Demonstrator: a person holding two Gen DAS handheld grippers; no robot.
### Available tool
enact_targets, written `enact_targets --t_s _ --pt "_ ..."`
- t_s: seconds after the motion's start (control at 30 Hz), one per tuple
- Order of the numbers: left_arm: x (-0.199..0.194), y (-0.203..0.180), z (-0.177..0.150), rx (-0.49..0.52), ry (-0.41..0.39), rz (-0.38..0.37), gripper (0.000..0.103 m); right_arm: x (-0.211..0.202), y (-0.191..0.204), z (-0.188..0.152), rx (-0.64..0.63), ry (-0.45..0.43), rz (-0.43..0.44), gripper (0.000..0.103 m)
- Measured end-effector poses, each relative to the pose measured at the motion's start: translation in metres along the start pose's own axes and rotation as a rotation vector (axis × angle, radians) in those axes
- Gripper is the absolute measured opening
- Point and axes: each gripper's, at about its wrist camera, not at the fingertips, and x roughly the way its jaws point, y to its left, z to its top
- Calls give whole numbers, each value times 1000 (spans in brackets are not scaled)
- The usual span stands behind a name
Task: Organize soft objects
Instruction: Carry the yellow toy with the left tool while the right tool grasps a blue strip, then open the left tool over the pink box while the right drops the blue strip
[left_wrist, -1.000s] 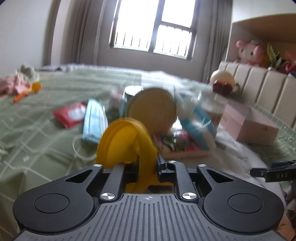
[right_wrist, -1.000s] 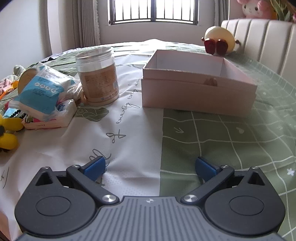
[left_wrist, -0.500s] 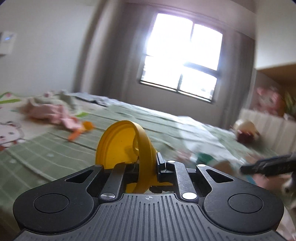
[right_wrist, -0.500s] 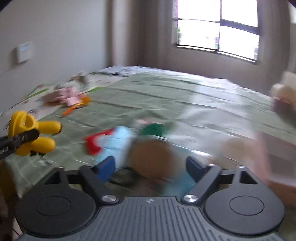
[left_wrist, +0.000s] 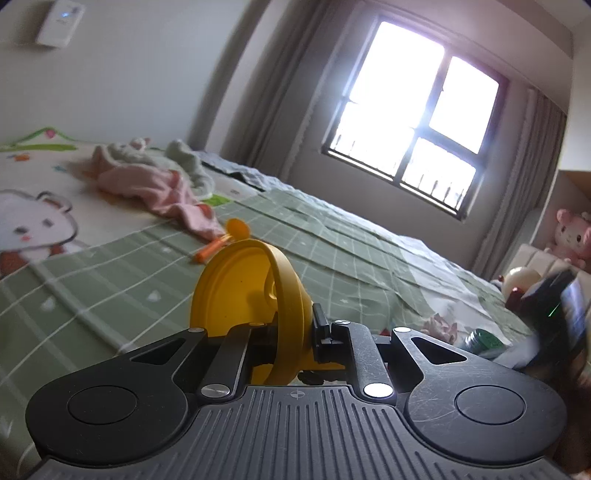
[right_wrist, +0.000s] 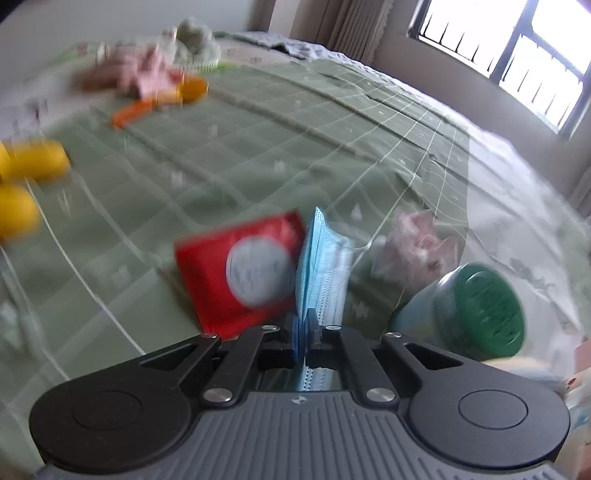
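Pleated blue mask (right_wrist: 320, 266) — smooth yellow toy (left_wrist: 251, 295).

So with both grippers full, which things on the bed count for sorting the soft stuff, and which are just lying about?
In the job:
- blue face mask, pinched in the right gripper
- yellow soft toy, clamped in the left gripper
- pink cloth
- red soft pack

Lying about:
- green-lidded jar
- orange spoon-like thing
- pink plush on the shelf
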Motion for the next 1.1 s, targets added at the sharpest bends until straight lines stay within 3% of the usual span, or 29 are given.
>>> enact_targets --t_s 0.1,0.23,0.33,0.4,0.53,0.6,0.7,0.77,0.83,0.9,0.97,1.03,1.1 --pt "10 -27 21 50 -19 -38 15 -61 -46 26 87 -125 76 3" --pt "19 -95 53 148 -69 -144 15 -142 -122 35 168 -265 64 3" --pt "22 -164 72 211 -91 -269 15 -200 -190 22 227 -358 4 3" --pt "25 -219 80 256 -92 -373 15 -232 -235 6 243 -420 -83 3" --pt "39 -330 80 316 -41 -574 15 -270 -315 -34 287 -454 -211 3" --pt "54 -385 73 339 4 -657 15 -274 -348 -59 321 -436 -255 3" --pt "96 -454 53 307 117 -752 16 -265 -391 -95 394 -397 -250 3" --pt "133 -487 30 235 237 -804 16 -247 -415 -121 443 -363 -235 3" --pt "174 -513 -3 148 416 -854 19 -226 -432 -145 467 -310 -203 5" --pt "217 -525 -40 109 612 -823 20 -201 -442 -167 484 -236 -203 9" --pt "242 -535 -77 177 740 -718 21 -186 -449 -188 507 -197 -211 17" --pt "250 -545 -100 302 758 -616 22 -185 -457 -206 549 -200 -220 20" --pt "250 -539 -103 314 725 -626 22 -192 -459 -218 573 -224 -199 23"
